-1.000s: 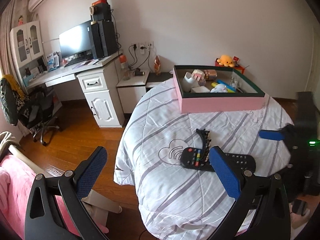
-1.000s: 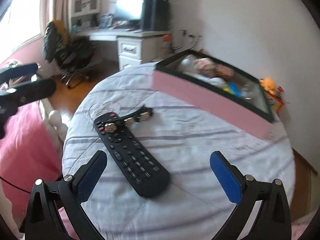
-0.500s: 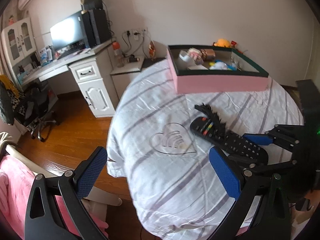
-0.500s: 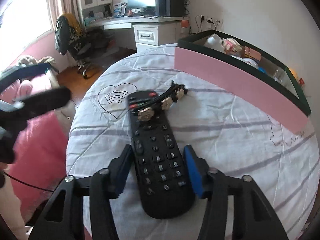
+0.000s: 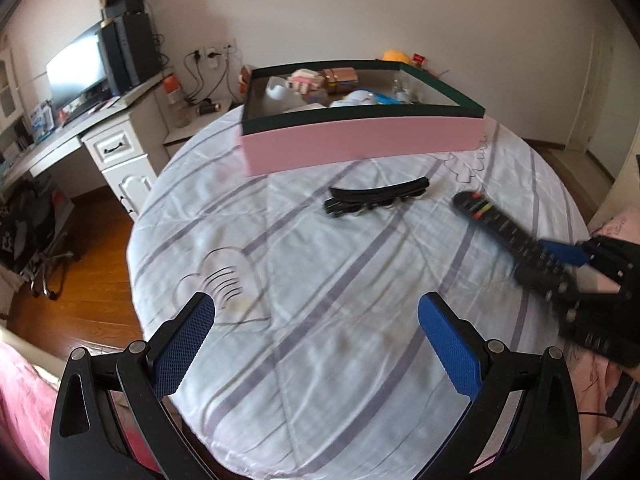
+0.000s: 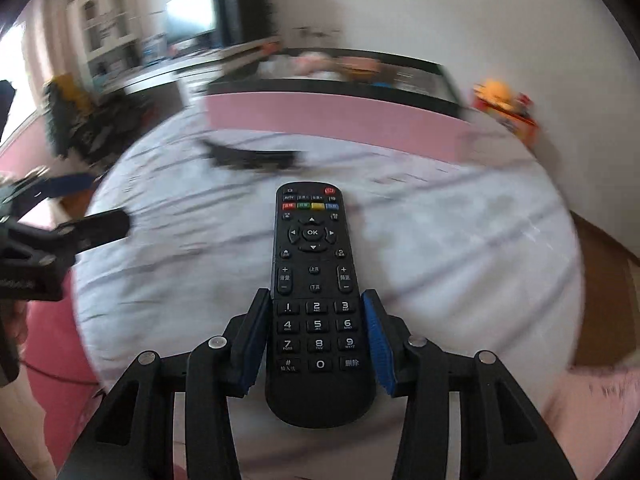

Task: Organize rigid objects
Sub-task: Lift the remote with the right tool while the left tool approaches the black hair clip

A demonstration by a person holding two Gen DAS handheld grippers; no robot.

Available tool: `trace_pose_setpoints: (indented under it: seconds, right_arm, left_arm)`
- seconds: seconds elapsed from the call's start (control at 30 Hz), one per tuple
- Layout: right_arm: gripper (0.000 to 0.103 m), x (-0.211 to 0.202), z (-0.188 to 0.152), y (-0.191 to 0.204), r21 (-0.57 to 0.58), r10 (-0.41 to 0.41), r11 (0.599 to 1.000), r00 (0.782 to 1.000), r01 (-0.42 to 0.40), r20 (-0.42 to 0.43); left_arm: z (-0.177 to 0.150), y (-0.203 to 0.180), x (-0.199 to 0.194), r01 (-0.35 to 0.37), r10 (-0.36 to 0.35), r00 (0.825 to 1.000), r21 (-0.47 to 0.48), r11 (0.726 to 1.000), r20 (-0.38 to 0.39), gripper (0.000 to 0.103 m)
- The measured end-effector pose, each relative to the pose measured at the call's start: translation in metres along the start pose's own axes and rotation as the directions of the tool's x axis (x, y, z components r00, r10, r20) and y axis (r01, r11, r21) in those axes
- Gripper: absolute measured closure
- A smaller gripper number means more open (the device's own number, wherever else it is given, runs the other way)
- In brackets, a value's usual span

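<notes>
My right gripper (image 6: 316, 336) is shut on a black remote control (image 6: 314, 264) and holds it above the striped round table (image 6: 440, 240). In the left wrist view the remote (image 5: 504, 232) shows at the right, lifted, with the right gripper (image 5: 568, 264) behind it. A black hair clip (image 5: 376, 198) lies on the table in front of the pink box (image 5: 360, 140), which holds several small items. The clip also shows blurred in the right wrist view (image 6: 252, 156), before the pink box (image 6: 328, 116). My left gripper (image 5: 316, 344) is open and empty over the table's near part.
A white desk (image 5: 80, 136) with a monitor and speakers stands at the far left, with an office chair (image 5: 28, 232) beside it. Pink bedding (image 5: 24, 408) lies at the lower left. An orange plush toy (image 6: 496, 92) sits behind the box.
The right gripper has lifted the remote off the table and away from the hair clip, which stays on the cloth. The left gripper has moved in over the table.
</notes>
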State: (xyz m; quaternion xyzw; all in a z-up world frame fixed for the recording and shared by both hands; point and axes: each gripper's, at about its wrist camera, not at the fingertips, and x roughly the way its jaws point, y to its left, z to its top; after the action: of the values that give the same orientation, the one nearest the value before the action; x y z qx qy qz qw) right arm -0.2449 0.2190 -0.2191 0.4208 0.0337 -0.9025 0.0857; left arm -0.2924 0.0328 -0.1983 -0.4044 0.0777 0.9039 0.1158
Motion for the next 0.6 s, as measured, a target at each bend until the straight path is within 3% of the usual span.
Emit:
trace_pose_setpoints:
  seconds: [0.23,0.4,0.6]
  right_arm:
    - [0.058,0.015,0.015,-0.010,0.050,0.015,0.999,1.000,-0.015,0.016]
    - [0.058,0.022,0.021,-0.011,0.054,0.028,0.998,0.999,-0.029,0.031]
    - [0.057,0.026,0.024,-0.015,0.061,0.039,0.997,0.999,-0.042,0.037]
  left_arm:
    - [0.024,0.001,0.026,-0.007,0.007,1.000,0.021,1.000,0.009,0.000]
    - [0.039,-0.008,0.048,0.011,-0.013,1.000,0.121,0.993,0.020,0.000]
    - [0.052,-0.018,0.073,0.036,-0.033,0.999,0.179,0.983,-0.024,0.000]
